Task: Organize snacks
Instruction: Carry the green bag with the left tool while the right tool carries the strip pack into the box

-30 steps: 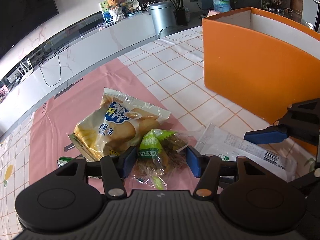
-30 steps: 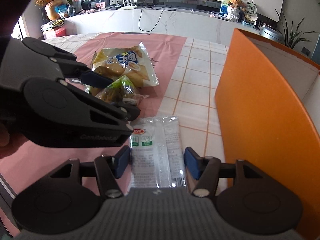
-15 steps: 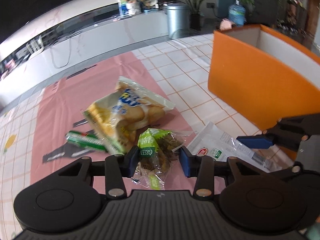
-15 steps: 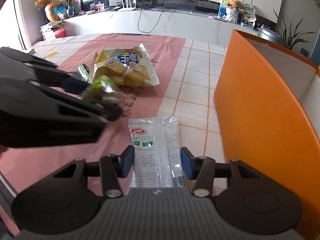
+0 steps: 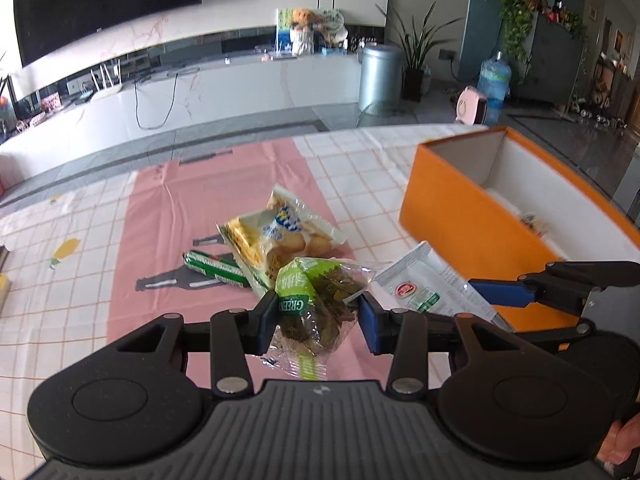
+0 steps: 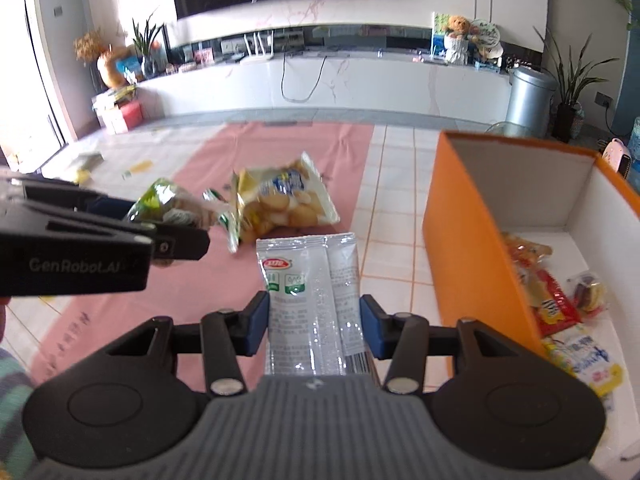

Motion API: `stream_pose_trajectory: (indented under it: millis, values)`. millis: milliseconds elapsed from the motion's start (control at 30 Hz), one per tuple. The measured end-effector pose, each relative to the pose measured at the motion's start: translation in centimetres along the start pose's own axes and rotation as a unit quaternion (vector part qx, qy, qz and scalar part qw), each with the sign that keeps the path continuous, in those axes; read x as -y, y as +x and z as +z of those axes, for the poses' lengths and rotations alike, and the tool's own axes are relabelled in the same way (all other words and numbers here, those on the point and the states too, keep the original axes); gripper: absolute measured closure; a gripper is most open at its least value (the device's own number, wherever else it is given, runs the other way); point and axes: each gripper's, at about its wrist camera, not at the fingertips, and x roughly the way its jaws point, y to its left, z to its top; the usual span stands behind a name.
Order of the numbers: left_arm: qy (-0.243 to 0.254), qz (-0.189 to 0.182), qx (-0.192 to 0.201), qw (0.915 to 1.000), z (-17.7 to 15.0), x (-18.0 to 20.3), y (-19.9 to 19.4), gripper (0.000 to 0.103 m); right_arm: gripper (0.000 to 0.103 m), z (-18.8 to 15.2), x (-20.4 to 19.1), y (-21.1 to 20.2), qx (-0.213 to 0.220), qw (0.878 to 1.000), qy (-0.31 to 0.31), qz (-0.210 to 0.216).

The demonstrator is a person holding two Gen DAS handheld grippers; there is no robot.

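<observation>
My left gripper is shut on a green and clear snack packet and holds it above the table; it also shows in the right wrist view. My right gripper is shut on a white clear packet, also lifted, seen in the left wrist view. A yellow biscuit bag and a green tube snack lie on the pink cloth. The orange box stands to the right with several snacks inside.
The table has a checked cloth with a pink strip. A white cabinet, a metal bin and plants stand beyond the table. A yellow item lies at the left edge.
Both grippers have closed on their packets and risen well above the table. The box's inside has come into view. The green tube snack under the biscuit bag is uncovered.
</observation>
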Motion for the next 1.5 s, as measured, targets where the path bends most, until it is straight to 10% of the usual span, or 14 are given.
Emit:
stream_pose_trajectory:
  millis: [900, 1500]
  values:
    - [0.113, -0.143, 0.037, 0.9827, 5.7, 17.0, -4.2, 0.055, 0.056, 1.1, 14.5, -16.1, 0.025, 0.996, 0.038, -0.079]
    - [0.225, -0.143, -0.069, 0.9613, 7.0, 23.1, 5.3, 0.055, 0.056, 2.4, 22.8, -9.3, -0.064, 0.992, 0.093, -0.061]
